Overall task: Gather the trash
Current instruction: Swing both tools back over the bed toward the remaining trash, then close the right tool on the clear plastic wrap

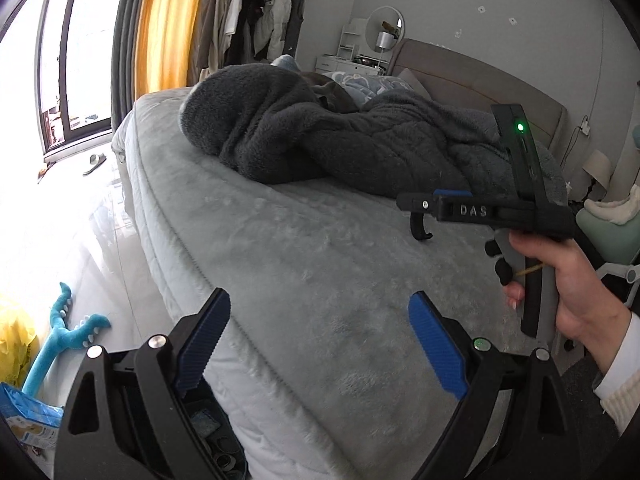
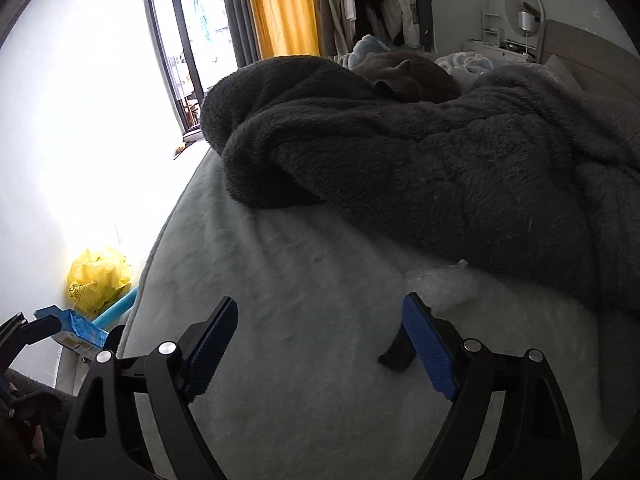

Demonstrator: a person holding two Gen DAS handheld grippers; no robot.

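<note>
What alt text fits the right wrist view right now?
The open right gripper hovers over a pale grey bed, with crumpled clear plastic just beyond its right finger. A dark fleece blanket is heaped behind; a yellow bag sits on the floor.

We see our left gripper (image 1: 319,344) over the bed's (image 1: 304,248) near corner, its blue pads wide apart and empty; our right gripper (image 1: 424,224) hangs above the bed's right edge; a dark blanket (image 1: 320,136) lies heaped beyond; perhaps a cat behind it.
</note>
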